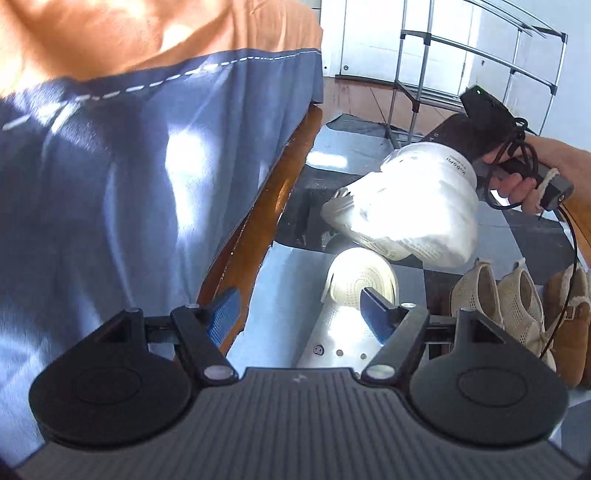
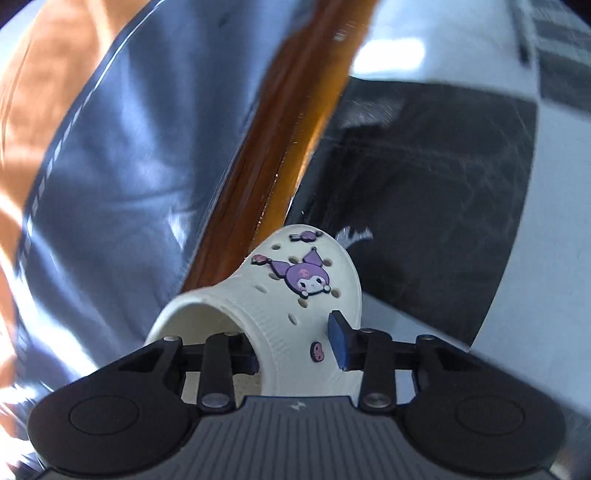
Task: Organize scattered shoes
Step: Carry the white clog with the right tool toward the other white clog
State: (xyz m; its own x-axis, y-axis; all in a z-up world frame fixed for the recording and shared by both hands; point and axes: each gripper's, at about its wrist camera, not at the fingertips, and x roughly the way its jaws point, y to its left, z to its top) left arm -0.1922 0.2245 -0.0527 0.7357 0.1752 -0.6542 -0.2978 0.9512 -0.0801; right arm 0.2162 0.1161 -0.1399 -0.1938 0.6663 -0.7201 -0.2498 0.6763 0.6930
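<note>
In the right wrist view my right gripper (image 2: 295, 350) is shut on a white clog (image 2: 291, 295) with purple cartoon charms, one finger inside its opening and one pad on the outside. The left wrist view shows that same clog (image 1: 406, 206) held in the air above the floor, a hand (image 1: 517, 181) on the gripper handle behind it. A second white clog (image 1: 343, 295) lies on the floor below it. My left gripper (image 1: 299, 314) stands open just above this clog, the right blue pad (image 1: 376, 314) in front of it, nothing held.
A bed with a blue sheet (image 1: 129, 184), orange cover (image 1: 147, 29) and wooden side rail (image 1: 269, 206) fills the left. Beige mesh shoes (image 1: 498, 302) and brown boots (image 1: 569, 325) stand in a row at the right. A metal rack (image 1: 480, 55) stands at the back on the tiled floor (image 1: 351, 147).
</note>
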